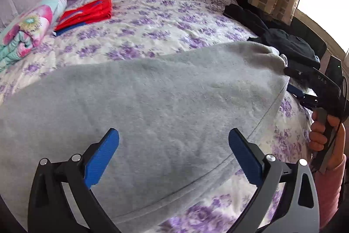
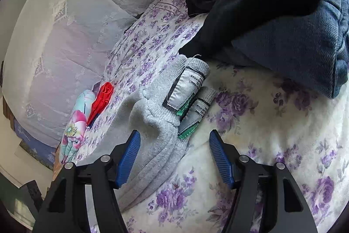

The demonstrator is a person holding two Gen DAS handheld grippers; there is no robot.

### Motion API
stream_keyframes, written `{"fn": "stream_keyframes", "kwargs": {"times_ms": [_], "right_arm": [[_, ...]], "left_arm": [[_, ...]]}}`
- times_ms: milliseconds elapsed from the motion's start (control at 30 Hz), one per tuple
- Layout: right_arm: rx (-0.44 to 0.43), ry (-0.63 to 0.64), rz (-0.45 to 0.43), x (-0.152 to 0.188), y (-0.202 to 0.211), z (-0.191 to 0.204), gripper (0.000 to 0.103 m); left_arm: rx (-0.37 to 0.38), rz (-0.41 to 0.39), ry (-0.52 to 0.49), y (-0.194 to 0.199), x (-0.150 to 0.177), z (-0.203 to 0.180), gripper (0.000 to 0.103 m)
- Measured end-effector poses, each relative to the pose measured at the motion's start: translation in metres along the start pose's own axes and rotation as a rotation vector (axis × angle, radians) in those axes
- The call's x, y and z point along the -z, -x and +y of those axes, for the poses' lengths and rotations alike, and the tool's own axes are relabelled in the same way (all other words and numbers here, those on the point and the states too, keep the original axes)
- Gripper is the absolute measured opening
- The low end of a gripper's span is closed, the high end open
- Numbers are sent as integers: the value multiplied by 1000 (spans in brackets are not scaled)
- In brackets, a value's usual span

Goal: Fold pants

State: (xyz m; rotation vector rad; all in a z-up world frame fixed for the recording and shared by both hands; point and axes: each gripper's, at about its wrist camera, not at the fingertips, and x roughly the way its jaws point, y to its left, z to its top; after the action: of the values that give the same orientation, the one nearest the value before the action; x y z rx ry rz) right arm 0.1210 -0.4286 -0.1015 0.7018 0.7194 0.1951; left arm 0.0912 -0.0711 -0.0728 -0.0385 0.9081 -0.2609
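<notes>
Nearest in the left wrist view, the left gripper (image 1: pixel 173 154) hangs with its two blue pads spread wide, holding nothing, over the grey fleece pants (image 1: pixel 141 106) that lie spread across the floral bedspread (image 1: pixel 152 21), their hemmed edge running diagonally just under the right-hand pad. In the right wrist view the right gripper (image 2: pixel 174 158) is likewise spread apart and empty, poised above the bunched waistband end of the pants (image 2: pixel 157 123), where two sewn labels (image 2: pixel 185 88) stick out. To do this step well, I judge each gripper should come down at an outer edge of the cloth, pinch both layers at the seam rather than the fluffy middle, and avoid catching the bedspread beneath; the waistband looks lumpy, so smoothing it first would give a flatter fold. Beyond the pants, a heap of dark clothing (image 2: pixel 272 14) sits just past the waistband, touching or nearly touching it, so a lift should stay clear of it. Farther off near the headboard lie one folded red garment (image 1: pixel 87 12) and one rolled flowered blanket (image 1: pixel 28 27), side by side. By count: two grippers, one pair of grey pants, two labels, one dark heap, one red garment, one blanket.
</notes>
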Motion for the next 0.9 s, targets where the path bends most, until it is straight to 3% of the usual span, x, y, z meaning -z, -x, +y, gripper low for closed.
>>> {"fn": "stream_keyframes", "kwargs": {"times_ms": [67, 167, 400, 533, 900], "right_arm": [[1, 11, 6, -1, -4, 1, 69], [7, 25, 12, -3, -11, 1, 71], [61, 115, 13, -3, -27, 14, 81], [9, 87, 17, -9, -33, 10, 81], [-87, 12, 37, -12, -37, 1, 59]], "left_arm": [[22, 46, 18, -19, 5, -7, 98], [-37, 8, -16, -26, 12, -16, 99], [-47, -13, -16, -26, 16, -18, 99], [-45, -16, -16, -27, 15, -17, 99], [-40, -37, -17, -27, 17, -16, 99]]}}
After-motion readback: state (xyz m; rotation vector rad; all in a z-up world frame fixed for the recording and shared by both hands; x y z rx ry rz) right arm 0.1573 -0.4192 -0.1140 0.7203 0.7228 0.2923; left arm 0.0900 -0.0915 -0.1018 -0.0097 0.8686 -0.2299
